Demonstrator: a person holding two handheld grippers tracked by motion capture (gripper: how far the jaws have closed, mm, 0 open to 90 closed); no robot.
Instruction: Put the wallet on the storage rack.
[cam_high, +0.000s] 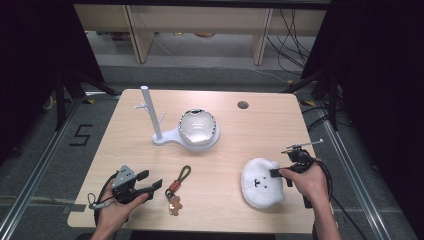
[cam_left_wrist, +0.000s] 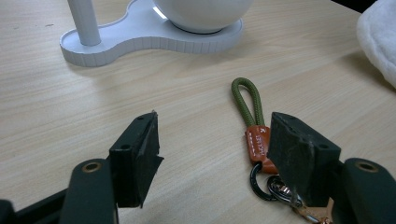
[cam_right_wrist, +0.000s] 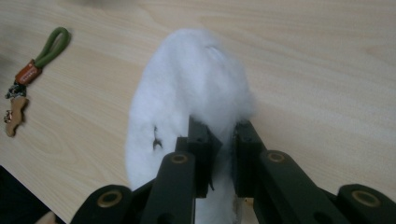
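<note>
1. The counter (cam_high: 210, 200) is the pale wood surface in front of you, and everything here rests on it.
2. The white stand (cam_high: 170, 136), with its upright post and small side pegs, sits toward the far middle of the counter. On the round end of its base sits a white ball-shaped piece (cam_high: 198, 127) with a shiny, dark-edged top.
3. The white plush face (cam_high: 260, 184) lies at your near right, well apart from the stand, its small dark eyes and mouth facing up.
4. Your right gripper (cam_right_wrist: 221, 135) has its fingers pinched narrow on the right edge of the plush face; in the right gripper view white fur bulges up between the two pads.
5. Your left gripper (cam_high: 149, 181) rests at the near left of the counter with its fingers spread wide and nothing between them.
6. The keychain (cam_high: 178, 188) lies just right of your left gripper: a green cord loop, an orange tag, a dark ring and a small brown figure charm at the near end. In the left gripper view its ring end sits right beside the right-hand finger (cam_left_wrist: 299, 154); whether they touch, you cannot tell.
</note>
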